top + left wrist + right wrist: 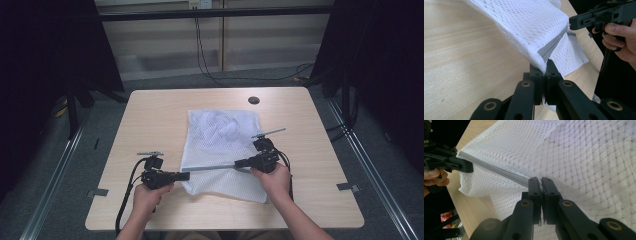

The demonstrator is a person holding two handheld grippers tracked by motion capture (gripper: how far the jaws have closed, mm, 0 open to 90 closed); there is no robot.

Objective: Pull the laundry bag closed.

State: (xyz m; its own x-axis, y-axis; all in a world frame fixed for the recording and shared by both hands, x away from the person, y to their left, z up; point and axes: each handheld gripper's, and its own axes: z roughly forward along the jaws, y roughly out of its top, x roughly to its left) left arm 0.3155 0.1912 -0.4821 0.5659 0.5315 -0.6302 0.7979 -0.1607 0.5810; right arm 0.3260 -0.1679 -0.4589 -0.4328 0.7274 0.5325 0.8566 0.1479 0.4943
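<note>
A white mesh laundry bag (220,140) lies flat in the middle of the wooden table (150,115), with pale cloth bunched inside its far half. A grey zipper (210,167) runs across its near part and is lifted a little off the table. My left gripper (187,175) is shut on the bag's left edge at the zipper's end (554,43), jaws pressed together around the mesh (543,65). My right gripper (236,163) is shut on the zipper farther right (540,180). The zipper (496,168) stretches taut between the two grippers.
A small black round cap (254,100) sits in the tabletop near the far edge. Cables (205,60) hang down the wall behind the table. Dark curtains stand on both sides, and metal rails (370,165) run along the floor.
</note>
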